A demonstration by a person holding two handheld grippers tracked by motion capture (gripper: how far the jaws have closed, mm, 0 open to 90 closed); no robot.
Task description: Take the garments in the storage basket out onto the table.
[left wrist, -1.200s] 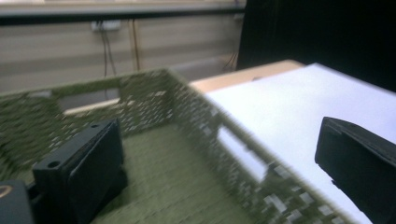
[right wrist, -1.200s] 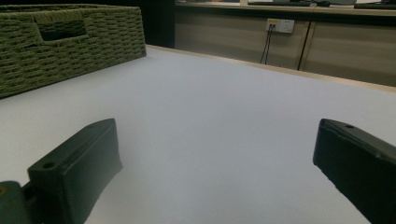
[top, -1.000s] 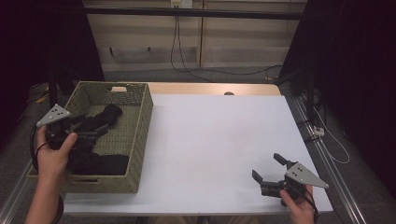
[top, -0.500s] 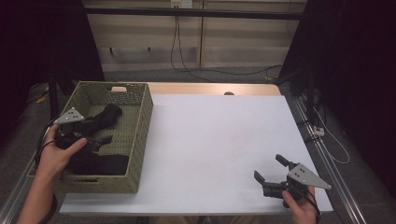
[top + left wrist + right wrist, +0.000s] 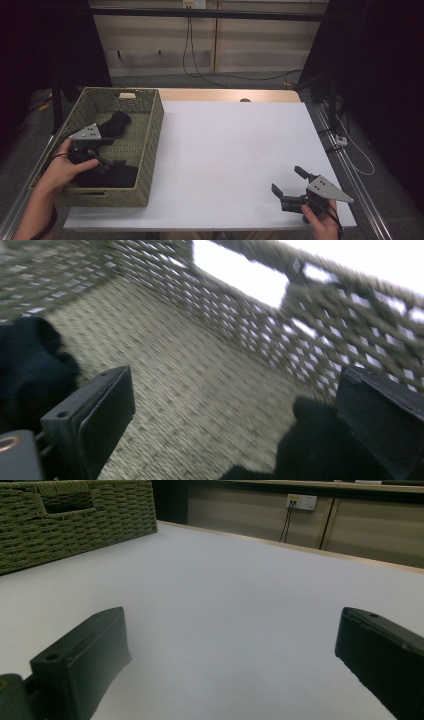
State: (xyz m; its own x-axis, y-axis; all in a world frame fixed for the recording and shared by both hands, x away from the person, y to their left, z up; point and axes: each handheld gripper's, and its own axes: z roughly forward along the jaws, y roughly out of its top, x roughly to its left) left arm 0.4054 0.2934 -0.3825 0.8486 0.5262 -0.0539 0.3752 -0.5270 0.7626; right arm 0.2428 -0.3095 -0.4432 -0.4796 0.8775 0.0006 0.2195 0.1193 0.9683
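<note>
The white surface [image 5: 235, 155] sits in a dim room with a pale wall and hanging cables behind it. On the left part of the surface stands a green woven basket [image 5: 150, 145]. Inside the basket lie dark, soft clothes: one black rolled piece [image 5: 116, 121] near the far end and a bigger black heap [image 5: 117, 176] at the near end. The left hand [image 5: 65, 167] is down in the basket and holds the left tongs [image 5: 100, 160] low, just over the black heap. In the left gripper view the two black jaws stand wide apart, with nothing between them but the woven basket floor [image 5: 200, 405]. A black cloth [image 5: 320, 445] lies just beside the right jaw there, and more dark cloth [image 5: 30, 370] lies by the left jaw. That view is a bit blurry. The right tongs [image 5: 290, 185] are at the near right corner of the surface, well apart from the basket. Their jaws are wide apart too, and they hold nothing. They point across the bare white top.
</note>
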